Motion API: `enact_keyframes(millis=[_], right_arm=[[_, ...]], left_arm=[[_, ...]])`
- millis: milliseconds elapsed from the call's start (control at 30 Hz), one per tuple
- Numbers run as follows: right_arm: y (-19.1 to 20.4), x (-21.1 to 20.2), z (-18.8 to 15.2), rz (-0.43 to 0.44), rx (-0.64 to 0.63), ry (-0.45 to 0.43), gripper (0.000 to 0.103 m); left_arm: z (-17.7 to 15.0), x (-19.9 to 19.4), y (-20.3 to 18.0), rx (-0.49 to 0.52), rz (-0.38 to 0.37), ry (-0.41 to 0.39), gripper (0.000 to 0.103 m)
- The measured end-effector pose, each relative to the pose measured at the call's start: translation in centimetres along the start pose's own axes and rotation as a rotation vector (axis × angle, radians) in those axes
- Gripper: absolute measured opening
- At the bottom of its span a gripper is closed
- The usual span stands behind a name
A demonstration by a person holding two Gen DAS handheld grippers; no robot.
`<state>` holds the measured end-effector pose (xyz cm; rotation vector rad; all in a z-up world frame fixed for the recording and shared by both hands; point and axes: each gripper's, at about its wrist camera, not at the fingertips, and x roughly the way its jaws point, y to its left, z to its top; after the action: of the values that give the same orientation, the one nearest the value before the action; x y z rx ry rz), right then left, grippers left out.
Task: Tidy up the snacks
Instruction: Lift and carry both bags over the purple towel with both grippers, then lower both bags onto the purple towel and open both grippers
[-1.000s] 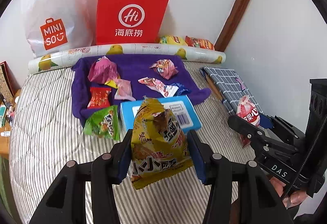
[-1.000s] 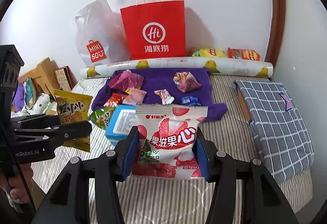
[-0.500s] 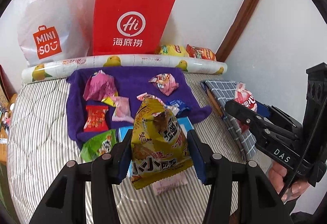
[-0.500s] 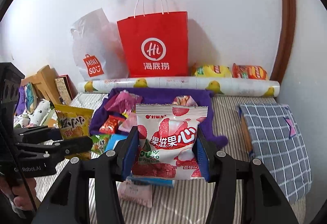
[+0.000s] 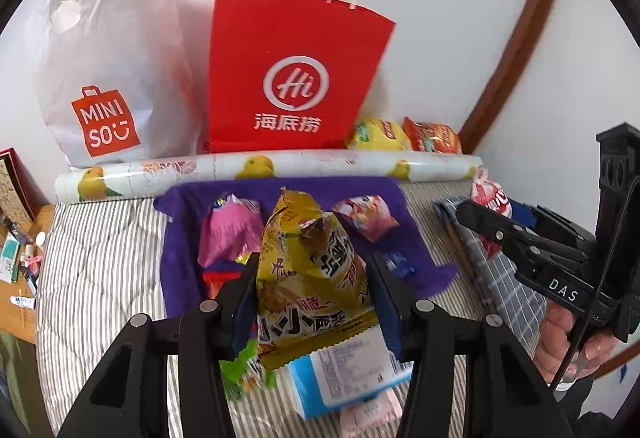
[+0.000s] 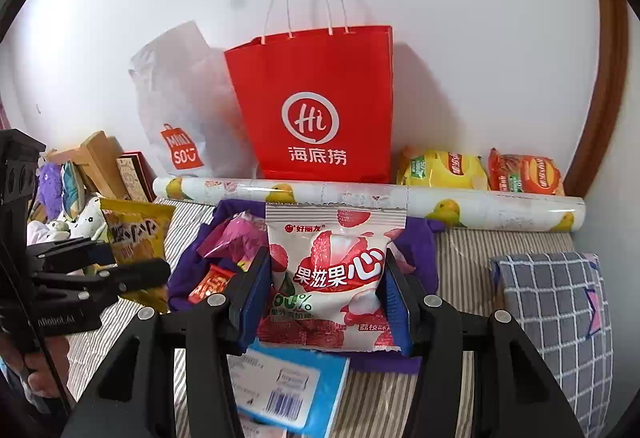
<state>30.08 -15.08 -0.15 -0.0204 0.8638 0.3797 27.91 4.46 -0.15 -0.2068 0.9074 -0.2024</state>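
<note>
My left hand-held gripper [image 5: 312,302] is clamped on a yellow snack bag [image 5: 312,270], held above the purple cloth [image 5: 180,250]. My right hand-held gripper [image 6: 328,294] is clamped on a white lychee candy bag [image 6: 332,270], also above that cloth, short of the red paper bag [image 6: 320,106] standing behind it.

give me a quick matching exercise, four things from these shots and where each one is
Things:
1. yellow snack bag
2. lychee snack bag
3. red paper bag
4. pink packet

Places:
a. lying on the purple cloth
b. clamped in the right gripper
c. standing against the wall
d. clamped in the left gripper

Pairs: 1-d, 2-b, 3-c, 4-a
</note>
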Motion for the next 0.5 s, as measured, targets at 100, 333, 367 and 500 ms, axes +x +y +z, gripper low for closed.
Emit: enact_keyframes(millis=[100,333,367,500], right_arm=[[-0.9,2.1,0.7,0.019,0.001,0.027,0.051],[-1.1,6.7,0.7,0.049,-0.06,0.121,0.052],[-1.1,7.3,0.6,0.047,-0.068,0.134,0.052],[-1.4,9.8,0.0,0.071,-0.091,0.206,0.052]], left_arm=[[1.1,1.4,0.6,-0.019,0.003,0.005,0.049],[3.2,5.2,1.5,-0.039,0.012,0.028,0.049],[3.5,6.0,1.7,-0.04,0.015,0.03,0.049],[4.0,8.0,2.2,-0.048,0.017,0.046,0.049]])
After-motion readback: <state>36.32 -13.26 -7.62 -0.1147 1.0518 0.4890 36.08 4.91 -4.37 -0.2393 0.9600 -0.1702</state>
